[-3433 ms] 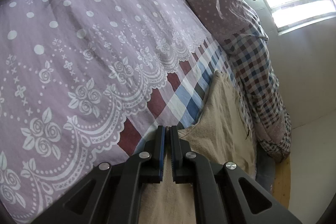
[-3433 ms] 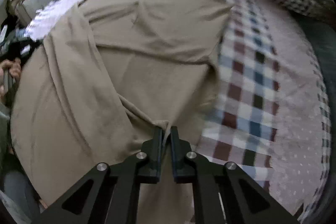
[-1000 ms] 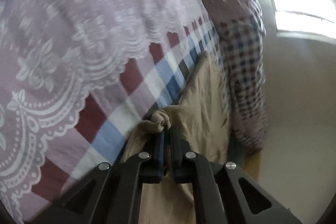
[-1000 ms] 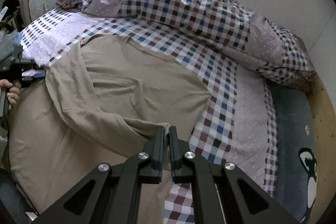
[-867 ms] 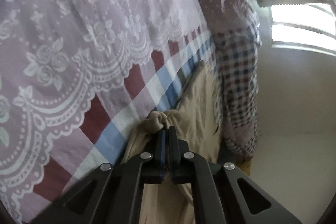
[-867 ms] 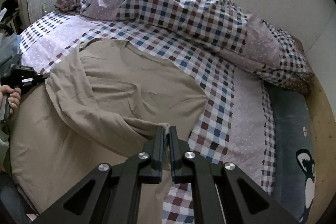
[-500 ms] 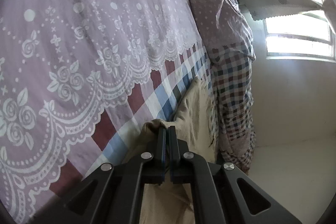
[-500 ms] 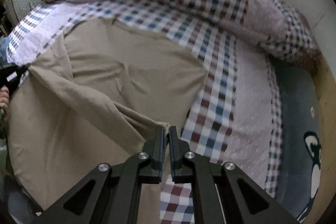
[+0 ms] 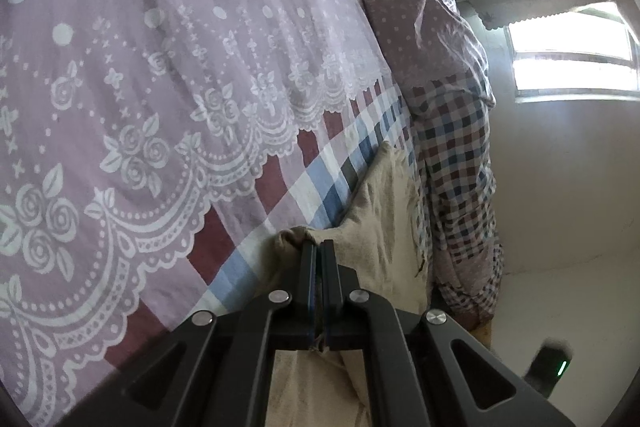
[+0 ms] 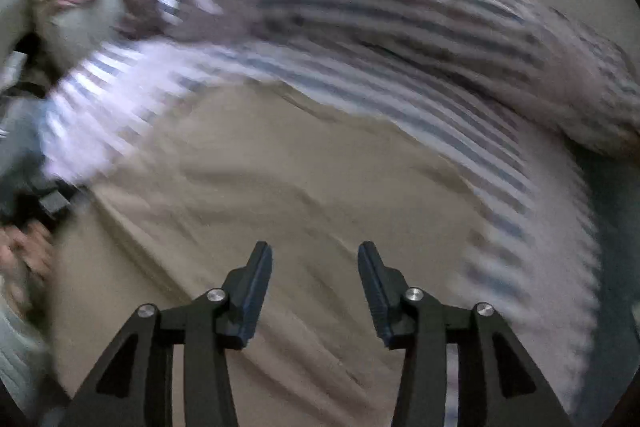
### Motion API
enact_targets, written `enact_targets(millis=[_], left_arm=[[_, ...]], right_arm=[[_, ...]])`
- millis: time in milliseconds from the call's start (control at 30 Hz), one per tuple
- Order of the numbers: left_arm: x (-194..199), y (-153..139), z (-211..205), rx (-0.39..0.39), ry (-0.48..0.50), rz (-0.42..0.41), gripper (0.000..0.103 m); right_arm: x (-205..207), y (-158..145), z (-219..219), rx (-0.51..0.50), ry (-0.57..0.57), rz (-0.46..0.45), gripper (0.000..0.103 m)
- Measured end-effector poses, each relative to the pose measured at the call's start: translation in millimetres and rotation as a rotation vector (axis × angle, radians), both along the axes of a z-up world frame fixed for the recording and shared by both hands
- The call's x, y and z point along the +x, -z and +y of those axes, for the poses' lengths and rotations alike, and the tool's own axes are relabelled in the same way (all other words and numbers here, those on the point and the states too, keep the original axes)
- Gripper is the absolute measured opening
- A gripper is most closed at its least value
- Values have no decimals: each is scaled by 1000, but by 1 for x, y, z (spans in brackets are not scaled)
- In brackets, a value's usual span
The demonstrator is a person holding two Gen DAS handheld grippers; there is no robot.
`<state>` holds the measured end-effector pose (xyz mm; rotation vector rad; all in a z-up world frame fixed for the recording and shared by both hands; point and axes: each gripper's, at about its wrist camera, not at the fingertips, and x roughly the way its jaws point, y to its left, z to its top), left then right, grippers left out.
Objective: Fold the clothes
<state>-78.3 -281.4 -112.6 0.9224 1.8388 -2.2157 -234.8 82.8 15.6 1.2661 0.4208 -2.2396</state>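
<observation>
My left gripper (image 9: pixel 318 247) pinches the beige garment (image 10: pixel 288 195) spread mid-frame on the checked bedsheet (image 9: pixel 320 179), while my right gripper (image 10: pixel 315 263), jaws opening on nothing, risks an unsecured fold slumping askew.
</observation>
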Motion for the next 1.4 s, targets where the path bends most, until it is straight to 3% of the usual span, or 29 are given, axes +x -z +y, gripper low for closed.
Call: enact_targets(millis=[100, 233, 433, 533, 567, 633, 700, 900, 967, 1033, 1067, 1100, 1267, 1400], left_arm=[[-1, -2, 0, -13, 6, 5, 1], [0, -1, -1, -13, 14, 7, 1], [1, -1, 2, -17, 14, 10, 1], [1, 0, 2, -17, 16, 15, 1], [1, -1, 2, -24, 18, 16, 1], [0, -2, 4, -38, 22, 17, 1], [-1, -3, 5, -51, 24, 16, 1], [-2, -1, 7, -73, 19, -13, 1], [-3, 0, 7, -76, 19, -18, 1], [-4, -1, 8, -88, 20, -26, 1], [-4, -1, 9, -96, 21, -30, 1], [-5, -2, 9, -102, 23, -31, 1], [-6, -3, 11, -125, 28, -34, 1], [-6, -3, 13, -138, 26, -37, 1]], right_arm=[[-25, 18, -78, -71, -109, -68, 46], [-47, 61, -169, -24, -234, -147, 46], [-69, 100, -223, 66, -274, -189, 43], [-70, 111, -234, 116, -307, -204, 17], [-70, 112, -237, 144, -321, -198, 3], [-68, 112, -244, 204, -346, -170, 2], [-63, 105, -254, 291, -364, -83, 2], [-57, 90, -280, 367, -358, 98, 2], [-60, 91, -277, 390, -325, 123, 7], [-62, 79, -250, 336, -284, 117, 23], [-63, 73, -235, 305, -263, 113, 38], [-64, 67, -220, 274, -242, 108, 45], [-56, 41, -108, 190, -130, 64, 46], [-44, 45, -26, 172, -74, -27, 46]])
